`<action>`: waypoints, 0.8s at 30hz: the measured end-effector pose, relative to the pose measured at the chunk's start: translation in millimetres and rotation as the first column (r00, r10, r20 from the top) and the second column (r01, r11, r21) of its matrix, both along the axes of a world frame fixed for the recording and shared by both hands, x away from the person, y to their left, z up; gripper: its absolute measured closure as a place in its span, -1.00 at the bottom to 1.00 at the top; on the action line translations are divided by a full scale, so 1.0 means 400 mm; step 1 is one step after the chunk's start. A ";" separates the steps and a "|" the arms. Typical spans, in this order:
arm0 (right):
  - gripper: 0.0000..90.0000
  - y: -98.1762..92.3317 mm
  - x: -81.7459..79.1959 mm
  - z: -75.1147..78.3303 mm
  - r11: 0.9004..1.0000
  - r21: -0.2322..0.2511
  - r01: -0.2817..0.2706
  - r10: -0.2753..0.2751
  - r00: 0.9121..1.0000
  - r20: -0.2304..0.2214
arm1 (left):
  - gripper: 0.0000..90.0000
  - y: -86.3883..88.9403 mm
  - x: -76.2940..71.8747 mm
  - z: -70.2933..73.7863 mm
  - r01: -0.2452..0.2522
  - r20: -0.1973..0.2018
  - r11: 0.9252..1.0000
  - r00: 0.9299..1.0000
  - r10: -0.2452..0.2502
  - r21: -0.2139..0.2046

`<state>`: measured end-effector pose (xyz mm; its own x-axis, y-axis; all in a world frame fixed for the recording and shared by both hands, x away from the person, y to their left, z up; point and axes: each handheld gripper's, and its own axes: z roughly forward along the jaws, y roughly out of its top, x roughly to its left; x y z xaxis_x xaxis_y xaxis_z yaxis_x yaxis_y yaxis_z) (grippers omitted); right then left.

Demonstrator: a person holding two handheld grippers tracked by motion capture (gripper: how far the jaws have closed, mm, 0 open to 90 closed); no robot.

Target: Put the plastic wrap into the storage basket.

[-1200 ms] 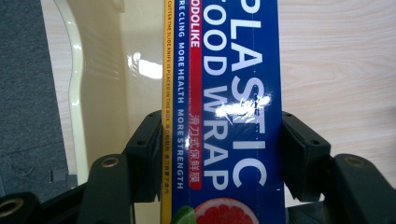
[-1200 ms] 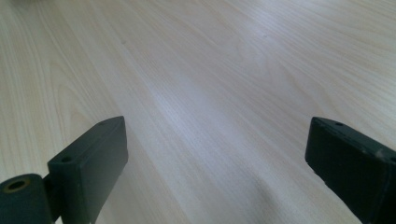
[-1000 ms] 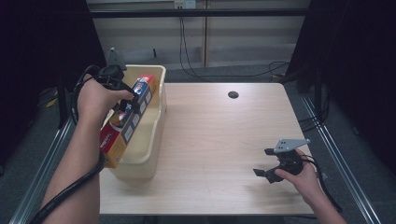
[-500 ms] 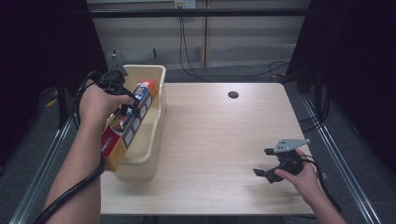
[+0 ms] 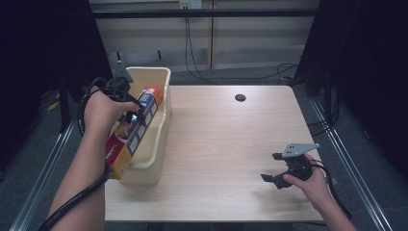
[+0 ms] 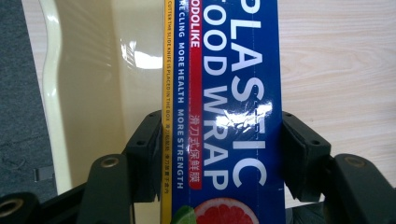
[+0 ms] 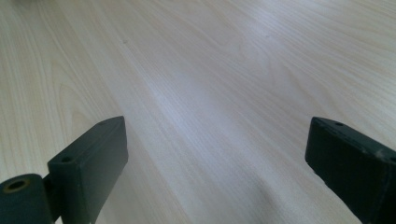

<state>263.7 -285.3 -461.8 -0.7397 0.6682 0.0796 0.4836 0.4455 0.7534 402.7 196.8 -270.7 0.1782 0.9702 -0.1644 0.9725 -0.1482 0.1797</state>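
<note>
A long blue and yellow plastic wrap box point(image 5: 137, 126) hangs tilted over the cream plastic bin point(image 5: 162, 120) at the table's left edge. Its lower end points toward the near side. My left gripper point(image 5: 133, 115) is shut on the box around its middle. In the left gripper view both black pads press the sides of the box point(image 6: 229, 93), with the left gripper point(image 6: 222, 135) above the bin's inner wall point(image 6: 93, 93). My right gripper point(image 5: 270, 167) rests low over the table at the front right, open with nothing between its jaws. In the right gripper view, bare wood lies under the right gripper point(image 7: 215, 140).
The light wooden table point(image 5: 226, 139) has a small dark hole point(image 5: 240, 97) near its far edge. Metal rails run along both sides of the table. Cables hang behind it.
My left hand and the box have shifted slightly toward the near side of the bin. The right gripper has stayed where it was.
</note>
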 end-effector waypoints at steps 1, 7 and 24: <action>-0.87 0.000 0.000 0.000 1.000 0.001 -0.002 0.002 1.000 -0.002 | -0.09 0.001 0.000 -0.002 0.001 -0.005 1.000 1.000 -0.001 -0.002; -0.87 0.001 0.000 0.000 1.000 0.004 -0.003 0.003 1.000 -0.002 | -0.09 0.006 -0.001 -0.019 -0.006 -0.013 1.000 1.000 0.006 -0.006; -0.87 0.005 0.004 -0.002 1.000 0.002 -0.006 0.006 1.000 -0.001 | -0.09 0.016 0.001 -0.062 -0.017 -0.042 1.000 0.999 0.017 0.006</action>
<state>265.3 -283.4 -462.5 -0.7435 0.6637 0.0819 0.4821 0.4470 0.7536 402.9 203.3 -295.4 0.1545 0.9740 -0.1656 0.9816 -0.1322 0.1380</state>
